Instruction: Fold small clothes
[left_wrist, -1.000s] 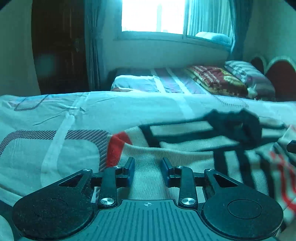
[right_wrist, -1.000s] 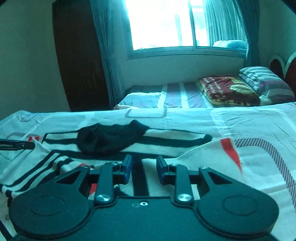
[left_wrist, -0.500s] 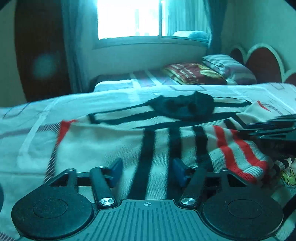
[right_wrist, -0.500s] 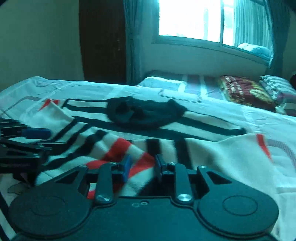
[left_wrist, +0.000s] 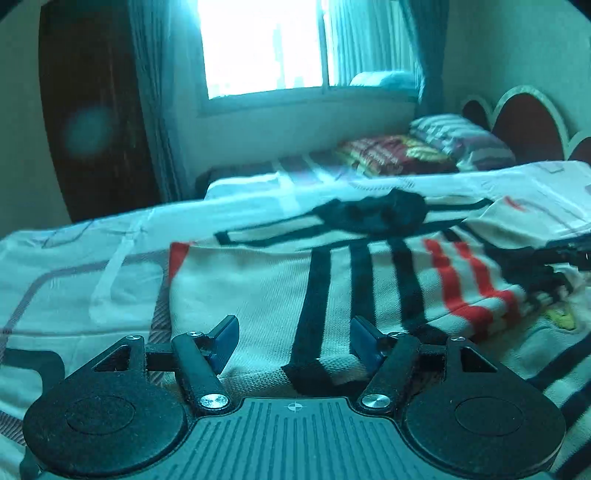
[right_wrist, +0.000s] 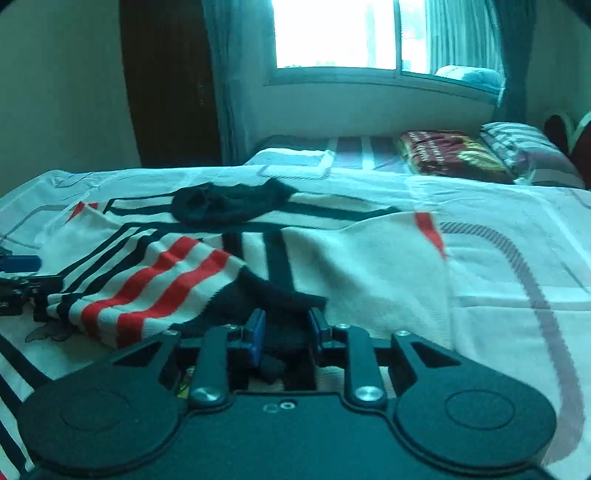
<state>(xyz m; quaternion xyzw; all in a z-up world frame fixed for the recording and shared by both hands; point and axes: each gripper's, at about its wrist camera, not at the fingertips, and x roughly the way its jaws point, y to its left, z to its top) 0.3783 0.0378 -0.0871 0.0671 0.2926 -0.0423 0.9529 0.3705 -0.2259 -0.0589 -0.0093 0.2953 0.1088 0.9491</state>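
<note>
Both grippers shifted sideways across the bed (left_wrist: 92, 266), left gripper (left_wrist: 293, 341) fingers just spread, released, right gripper (right_wrist: 284, 334) clenched on striped jumper (right_wrist: 369, 273).

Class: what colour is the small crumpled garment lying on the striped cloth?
Black garment; clearest in the right wrist view.

No readable text, labels, brands or numbers in either view. Folded red blanket (right_wrist: 456, 155) on far bed carries yellow print, too blurred to read. Small cartoon print on cloth at edge of striped garment (left_wrist: 559, 317), no letters made out. Claw housings unmarked apart from small crosshair mark (left_wrist: 294, 406) on left one.
</note>
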